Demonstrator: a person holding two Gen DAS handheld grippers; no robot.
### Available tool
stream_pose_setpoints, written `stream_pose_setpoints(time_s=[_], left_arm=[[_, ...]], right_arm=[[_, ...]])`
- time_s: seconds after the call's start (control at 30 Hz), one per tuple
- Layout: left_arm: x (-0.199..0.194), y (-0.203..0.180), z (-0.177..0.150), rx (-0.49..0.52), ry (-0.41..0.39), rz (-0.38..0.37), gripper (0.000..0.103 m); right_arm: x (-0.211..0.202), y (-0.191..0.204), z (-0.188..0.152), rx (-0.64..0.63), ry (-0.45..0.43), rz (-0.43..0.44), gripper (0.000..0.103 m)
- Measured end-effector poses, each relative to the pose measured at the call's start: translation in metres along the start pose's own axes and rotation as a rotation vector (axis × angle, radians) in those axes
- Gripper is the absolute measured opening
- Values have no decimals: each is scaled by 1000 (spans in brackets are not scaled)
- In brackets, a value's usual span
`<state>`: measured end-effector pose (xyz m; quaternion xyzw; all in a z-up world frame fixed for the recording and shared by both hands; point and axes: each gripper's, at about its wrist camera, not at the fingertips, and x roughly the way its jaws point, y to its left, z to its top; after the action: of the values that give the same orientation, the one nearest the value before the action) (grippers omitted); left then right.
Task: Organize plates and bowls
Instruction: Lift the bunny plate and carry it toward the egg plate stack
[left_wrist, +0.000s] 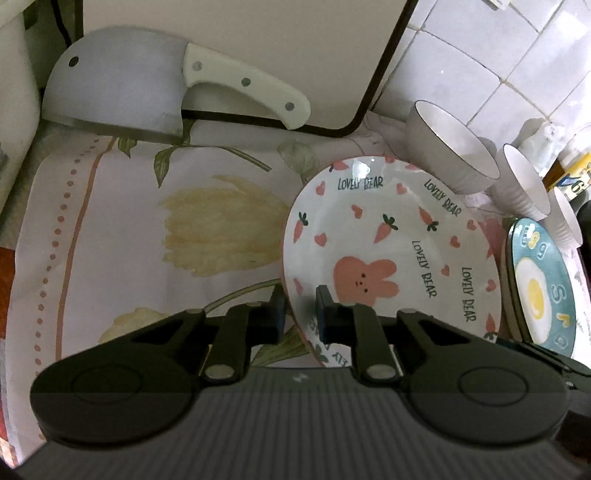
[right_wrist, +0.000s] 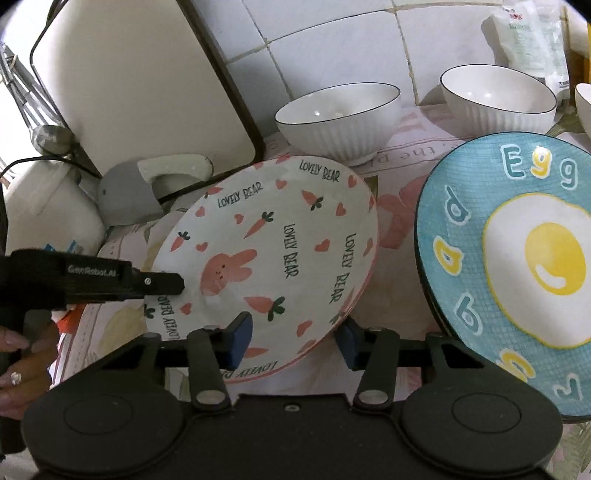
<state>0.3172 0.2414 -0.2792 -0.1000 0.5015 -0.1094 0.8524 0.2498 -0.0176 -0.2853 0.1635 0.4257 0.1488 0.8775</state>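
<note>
A white plate with a pink bunny and carrots (left_wrist: 388, 240) (right_wrist: 280, 229) is tilted over the floral cloth. My left gripper (left_wrist: 301, 302) is shut on the plate's left rim, and one of its fingers (right_wrist: 162, 283) shows in the right wrist view. My right gripper (right_wrist: 293, 338) straddles the plate's near rim. Its jaws stand wide, one pad over the plate's face and one outside the rim, with no clear press. A blue egg plate (left_wrist: 535, 280) (right_wrist: 517, 258) lies to the right on top of other plates. Three white ribbed bowls (right_wrist: 338, 118) (right_wrist: 495, 96) (right_wrist: 583, 103) stand along the tiled wall.
A cleaver (left_wrist: 118, 92) (right_wrist: 125, 199) lies against a white cutting board (left_wrist: 240, 55) (right_wrist: 140, 81) that leans on the wall behind. A white appliance (right_wrist: 51, 206) stands at far left. A person's hand (right_wrist: 22, 362) holds the left gripper. A packet (right_wrist: 528, 40) leans at the back right.
</note>
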Motion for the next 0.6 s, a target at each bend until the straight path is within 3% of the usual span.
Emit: stream_pose_setpoints(time_s=[0.13,0.27,0.33,0.6], left_arm=[[-1,0,-5,12,-26,-3,16],[2,2,-5,-25,-21,-17,17],[3,0,-4,-27,-12,-8,18],[-2,-7,4,-20,25,31,18]], right_arm=[[1,-6,0,54,-11,-19,40],[4,-1,8,65,28,-53,38],[4,1,11,62,44,-80,31],[-2,0,24,104,110,-64,26]])
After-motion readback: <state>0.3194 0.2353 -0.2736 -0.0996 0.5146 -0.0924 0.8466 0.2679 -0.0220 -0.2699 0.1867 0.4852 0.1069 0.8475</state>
